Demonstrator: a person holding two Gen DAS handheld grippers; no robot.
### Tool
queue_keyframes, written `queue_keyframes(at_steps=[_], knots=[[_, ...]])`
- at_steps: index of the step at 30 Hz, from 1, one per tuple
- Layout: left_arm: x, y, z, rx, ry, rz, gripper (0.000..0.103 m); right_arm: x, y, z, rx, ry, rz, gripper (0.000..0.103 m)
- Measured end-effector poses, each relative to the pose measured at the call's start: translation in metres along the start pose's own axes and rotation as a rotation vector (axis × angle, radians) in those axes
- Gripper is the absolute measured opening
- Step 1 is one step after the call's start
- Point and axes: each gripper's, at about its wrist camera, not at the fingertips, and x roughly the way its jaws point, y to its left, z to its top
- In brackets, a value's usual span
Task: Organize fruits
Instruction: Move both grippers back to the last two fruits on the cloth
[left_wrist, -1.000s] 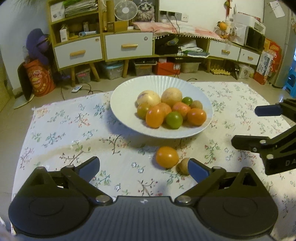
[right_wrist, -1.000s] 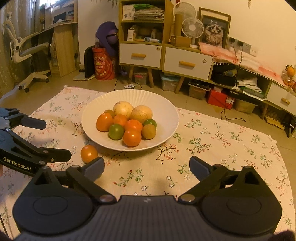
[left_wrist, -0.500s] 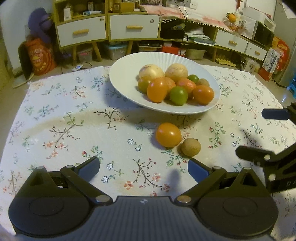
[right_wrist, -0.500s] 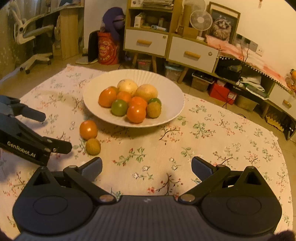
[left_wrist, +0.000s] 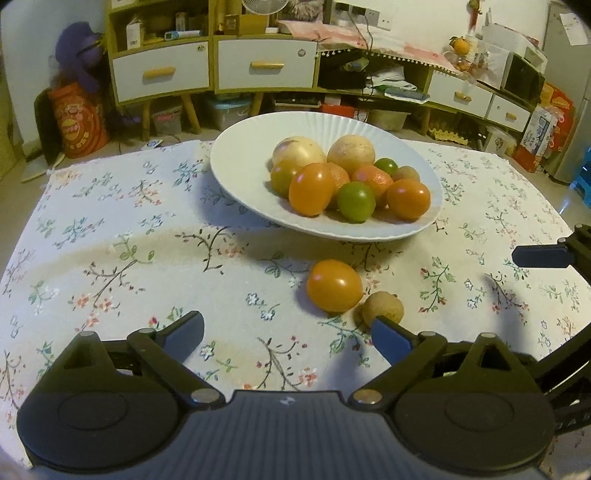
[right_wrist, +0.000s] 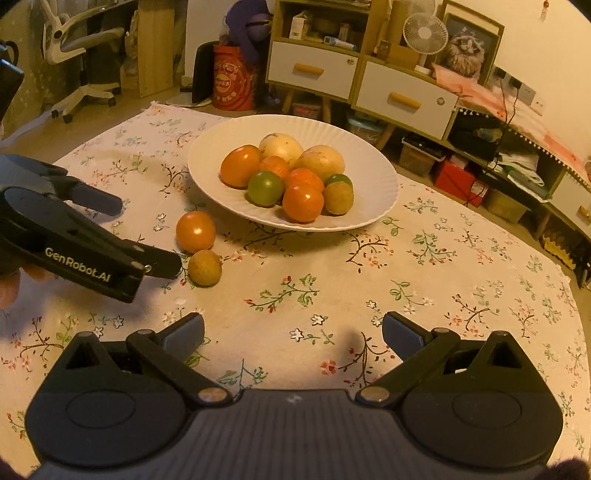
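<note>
Fruits: an orange tomato (left_wrist: 334, 285) and a small brown fruit (left_wrist: 382, 308) lie on the tabletop (left_wrist: 110, 229) before the plate (left_wrist: 243, 166). The left claw (left_wrist: 288, 330), closing with nothing between its fingers, has one fingertip just beside the brown fruit; the right claw (right_wrist: 293, 332) is wide open.

You are working in dim, warm indoor light that tints the right wrist view orange, while the left wrist view looks cooler and paler on the tablecloth (left_wrist: 110, 229). Soft shadows lie under the white plate (left_wrist: 240, 147) and the loose fruit. Both fisheye views bend and darken at the corners; the centre stays sharp.
</note>
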Motion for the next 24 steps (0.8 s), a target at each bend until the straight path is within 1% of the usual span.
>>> queue_keyframes(at_steps=[3, 5, 8, 16, 21, 24], knots=[[0.001, -0.003, 0.001, 0.019, -0.016, -0.018, 0.082, 0.002, 0.001, 0.0, -0.001, 0.005, 0.0, 0.103], [0.002, -0.005, 0.002, 0.029, -0.024, -0.037, 0.075, 0.003, 0.001, -0.001, -0.004, 0.009, 0.002, 0.103], [0.005, -0.007, 0.002, 0.04, -0.028, -0.053, 0.068, 0.004, 0.002, -0.002, -0.012, 0.011, 0.001, 0.103], [0.009, -0.01, 0.005, 0.051, -0.046, -0.066, 0.049, 0.005, 0.001, -0.003, -0.016, 0.013, 0.001, 0.102], [0.01, -0.013, 0.009, 0.063, -0.067, -0.079, 0.037, 0.009, 0.002, -0.004, -0.022, -0.005, 0.006, 0.099], [0.01, -0.016, 0.01, 0.079, -0.073, -0.083, 0.027, 0.011, 0.0, -0.004, -0.011, -0.007, 0.01, 0.096]])
